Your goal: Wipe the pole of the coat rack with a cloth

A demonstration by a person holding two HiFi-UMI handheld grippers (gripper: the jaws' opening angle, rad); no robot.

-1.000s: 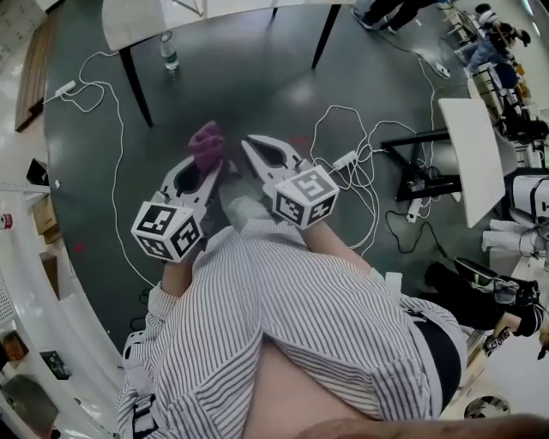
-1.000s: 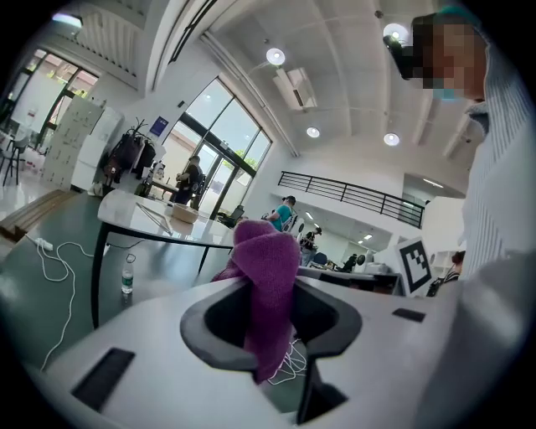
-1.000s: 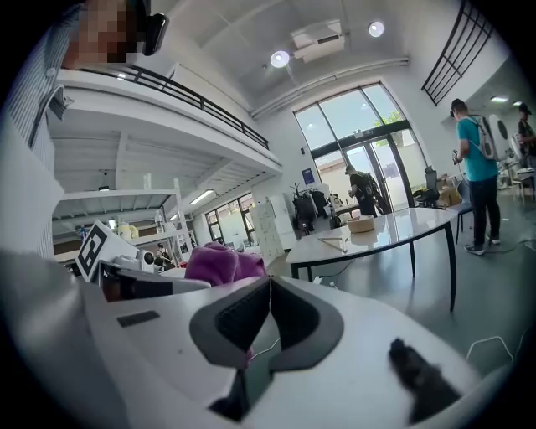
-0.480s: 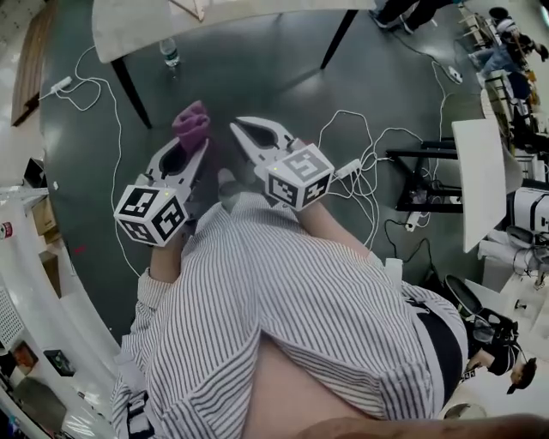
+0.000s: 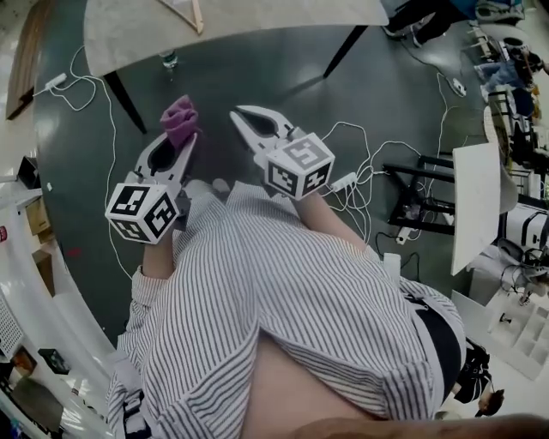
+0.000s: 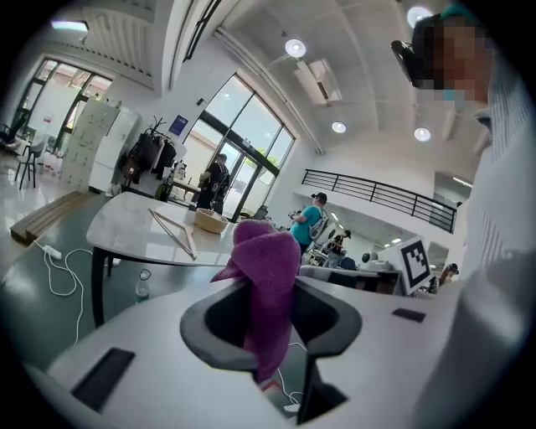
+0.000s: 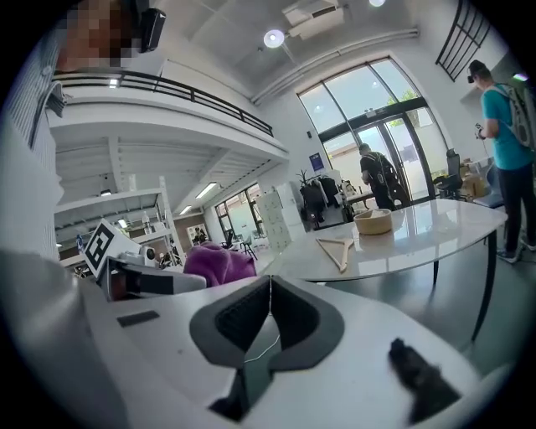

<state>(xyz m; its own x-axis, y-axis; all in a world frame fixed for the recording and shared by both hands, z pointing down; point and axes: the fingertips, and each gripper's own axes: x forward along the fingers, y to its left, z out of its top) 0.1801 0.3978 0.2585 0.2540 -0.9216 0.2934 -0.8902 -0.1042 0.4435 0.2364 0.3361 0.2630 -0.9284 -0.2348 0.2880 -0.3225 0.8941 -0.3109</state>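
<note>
A purple cloth [image 5: 179, 119] is clamped in my left gripper [image 5: 183, 135], which is held out in front of the person's striped shirt; the same cloth [image 6: 266, 289] fills the gap between the jaws in the left gripper view. Beside it, my right gripper [image 5: 239, 117] has its jaws closed together with nothing between them [image 7: 270, 289]. The cloth [image 7: 219, 263] shows at the left of the right gripper view. No coat rack pole is close at hand; a rack hung with dark coats [image 6: 149, 159] stands far off by the windows.
A pale round table [image 5: 232, 21] with dark legs stands just ahead, carrying a wooden hanger [image 7: 337, 248] and a bowl [image 7: 373, 221]. A water bottle [image 5: 168, 58] sits under it. White cables [image 5: 360, 180] trail over the dark floor. More tables are at right.
Both grippers have shifted forward toward the round table, the left one carrying the cloth with it. The table now fills more of the head view's top.
</note>
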